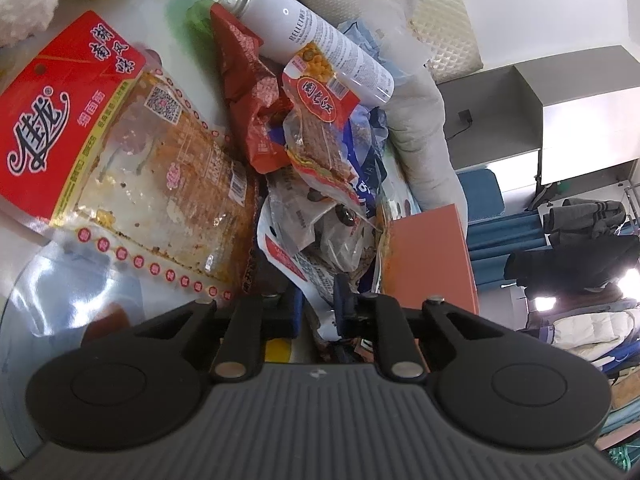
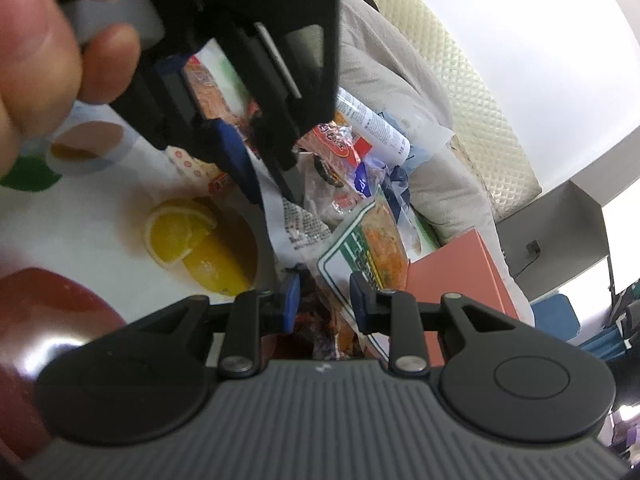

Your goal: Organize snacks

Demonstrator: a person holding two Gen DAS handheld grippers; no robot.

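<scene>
A: What has the left gripper [image 1: 316,306] got?

B: Its jaws look pinched onto the edge of the white packet [image 1: 304,256] at the near end of the pile.

A: And the right gripper [image 2: 324,300]?

B: Narrowed over the green-bordered packet [image 2: 372,248]; whether it's truly clamped, I can't tell.

A: Then how to lift?

B: Slowly and one at a time, I'd say. The snacks overlap, and the spray can [image 1: 316,40] lies on the far packets, beside the orange box [image 1: 432,260].

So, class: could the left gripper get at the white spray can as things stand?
Probably not directly: the white spray can lies beyond the snack packets, and the left gripper is already closed on a white packet.
</scene>
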